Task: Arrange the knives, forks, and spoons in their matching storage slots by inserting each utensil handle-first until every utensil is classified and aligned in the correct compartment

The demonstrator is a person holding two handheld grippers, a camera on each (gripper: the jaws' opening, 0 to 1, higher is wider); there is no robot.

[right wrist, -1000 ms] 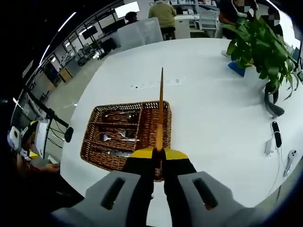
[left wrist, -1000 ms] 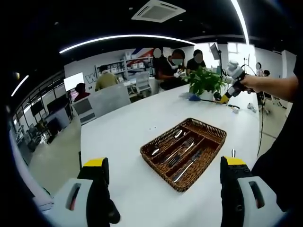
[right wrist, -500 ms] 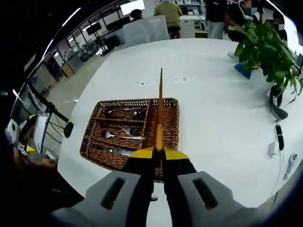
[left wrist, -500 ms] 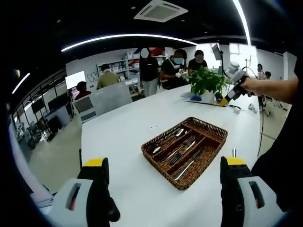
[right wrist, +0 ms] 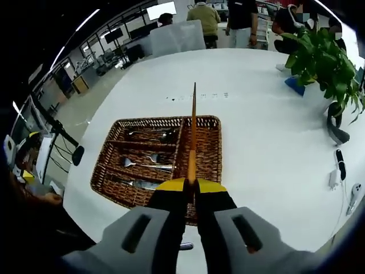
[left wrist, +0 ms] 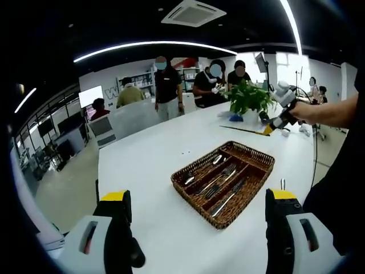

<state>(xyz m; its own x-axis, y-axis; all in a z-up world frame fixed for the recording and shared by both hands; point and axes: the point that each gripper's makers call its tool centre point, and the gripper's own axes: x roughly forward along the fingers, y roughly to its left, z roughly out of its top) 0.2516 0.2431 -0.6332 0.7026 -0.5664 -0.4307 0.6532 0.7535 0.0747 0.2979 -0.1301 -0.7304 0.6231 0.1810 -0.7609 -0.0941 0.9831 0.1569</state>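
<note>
The right gripper is seen closed on a long, thin orange-brown utensil; its type cannot be told, as it is viewed edge-on. In the right gripper view the utensil projects straight ahead over the wicker cutlery tray, its tip reaching just past the tray's far rim. In the left gripper view the same gripper is seen held up at the far right, beside the potted plant, with the utensil lying roughly level and well above the table.

Compared with 1 second ago, the tray has shifted rightwards and nearer under the right gripper, so that the utensil is now lined up over the empty lengthwise slot at the tray's right side. In the left gripper view the held utensil has swung from a steeper tilt to nearly flat. This is judged to be an approach toward the tray, with the insertion not yet made.

The left gripper is held open and empty near the tray's near side; it is unchanged over the last second.

The tray rests on the white table. In it 3 short crosswise slots are seen: spoons lie in the far slot, forks in the middle slot, and knives appear to lie in the near slot. A small metal object rests on the table just near the tray; what it is cannot be told.
</note>
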